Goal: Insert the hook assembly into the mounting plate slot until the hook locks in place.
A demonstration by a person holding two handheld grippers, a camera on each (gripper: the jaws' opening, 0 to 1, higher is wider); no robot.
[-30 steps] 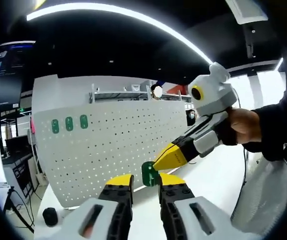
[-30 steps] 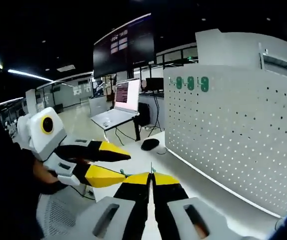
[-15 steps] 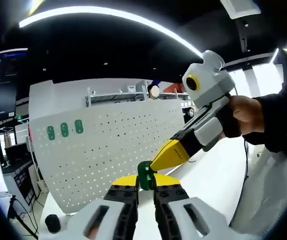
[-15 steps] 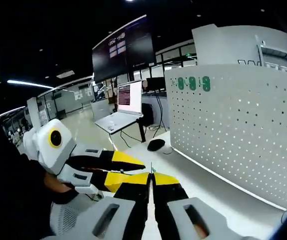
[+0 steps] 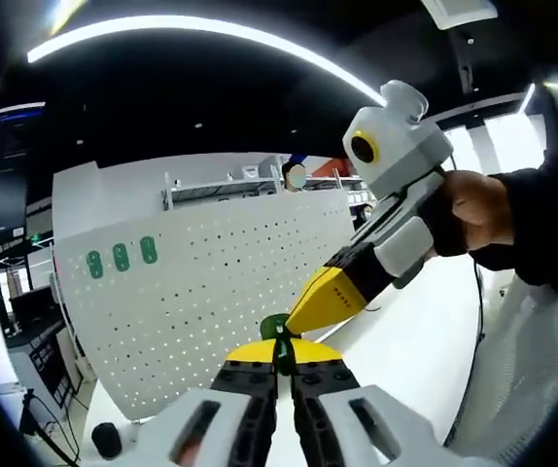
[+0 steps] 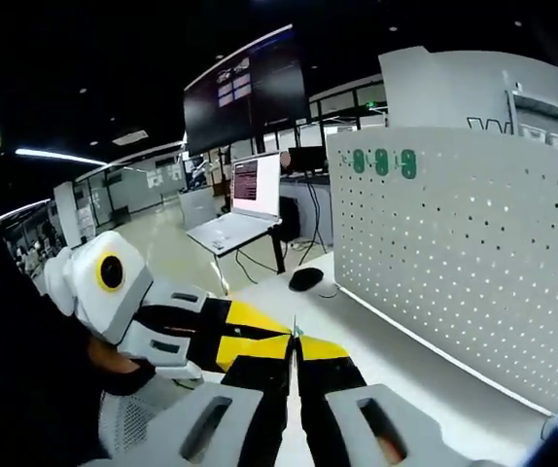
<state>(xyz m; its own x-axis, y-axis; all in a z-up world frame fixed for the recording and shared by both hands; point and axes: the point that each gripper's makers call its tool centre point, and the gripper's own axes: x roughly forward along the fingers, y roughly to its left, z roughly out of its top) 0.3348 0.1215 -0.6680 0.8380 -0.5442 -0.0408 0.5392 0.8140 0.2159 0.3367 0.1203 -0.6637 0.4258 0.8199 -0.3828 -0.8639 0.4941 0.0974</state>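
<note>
Green plastic, a small hook (image 5: 277, 331) sits pinched between the yellow-tipped jaws of the left gripper (image 5: 281, 352), which are drawn narrow around it, while the right gripper (image 5: 332, 297) reaches in from the right side of the left gripper view, its yellow tip touching or just beside the same piece. In the right gripper view, the right gripper (image 6: 293, 350) shows jaws pressed nearly together with only a thin sliver between them (whether they pinch the hook's edge cannot be told), and the left gripper (image 6: 245, 331) lies just beside them.

The white pegboard (image 5: 211, 282) stands upright on the white tabletop (image 5: 425, 341), ahead of and to the left of the held hook, well apart from it. Three green hooks (image 5: 121, 258) already sit in a row near the board's upper left. A black round knob (image 5: 106, 440) rests on the tabletop by the board's near corner.

The hook appears to stand roughly upright, its flat face toward the board. The left gripper looks the nearer to the board, so the coming move likely carries the hook forward and leftward to the holes.
</note>
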